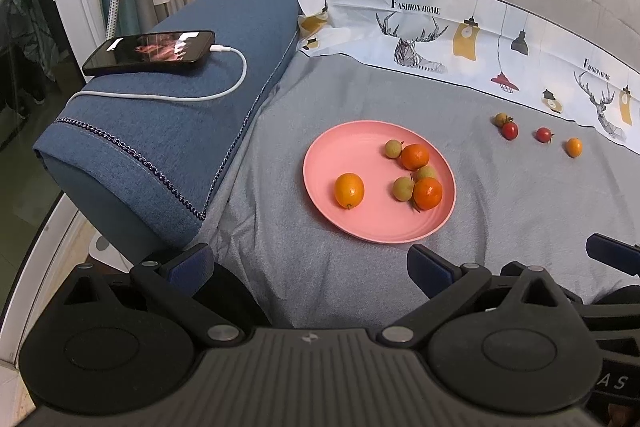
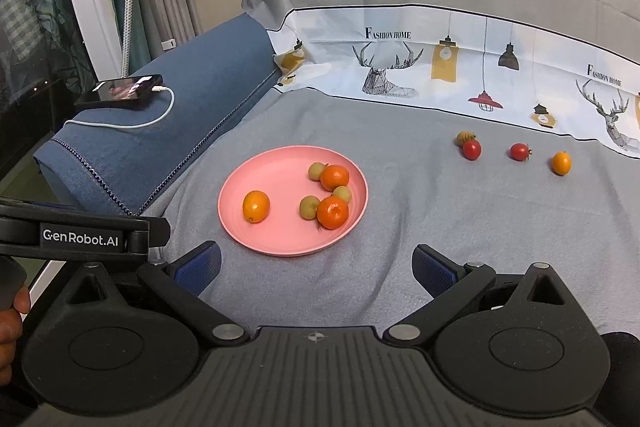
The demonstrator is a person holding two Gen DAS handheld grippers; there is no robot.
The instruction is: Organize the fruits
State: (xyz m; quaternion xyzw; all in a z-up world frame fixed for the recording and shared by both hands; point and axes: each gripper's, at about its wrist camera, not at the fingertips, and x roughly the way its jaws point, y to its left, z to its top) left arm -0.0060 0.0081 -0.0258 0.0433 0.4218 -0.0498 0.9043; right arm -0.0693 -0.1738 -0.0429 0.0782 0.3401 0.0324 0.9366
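A pink plate [image 1: 320, 163] [image 2: 240, 187] lies on the grey cloth. It holds a kumquat [image 1: 349, 190] [image 2: 256, 206], two small oranges [image 1: 415, 156] [image 1: 427, 193] and three greenish-brown longans [image 1: 393, 148]. Off the plate to the right lie a brownish fruit [image 2: 464, 137], two cherry tomatoes [image 2: 472, 149] [image 2: 519, 151] and a kumquat [image 2: 561, 163]; the tomatoes also show in the left wrist view [image 1: 509, 130] [image 1: 543, 134]. My left gripper [image 1: 310, 265] is open and empty, short of the plate. My right gripper [image 2: 316, 267] is open and empty, just right of the left one.
A blue cushion [image 1: 180, 115] lies left of the plate with a phone [image 1: 150, 51] and its white charging cable [image 1: 224, 87] on top. A printed white cloth band [image 2: 440, 67] runs along the back. The bed edge and curtains are at the far left.
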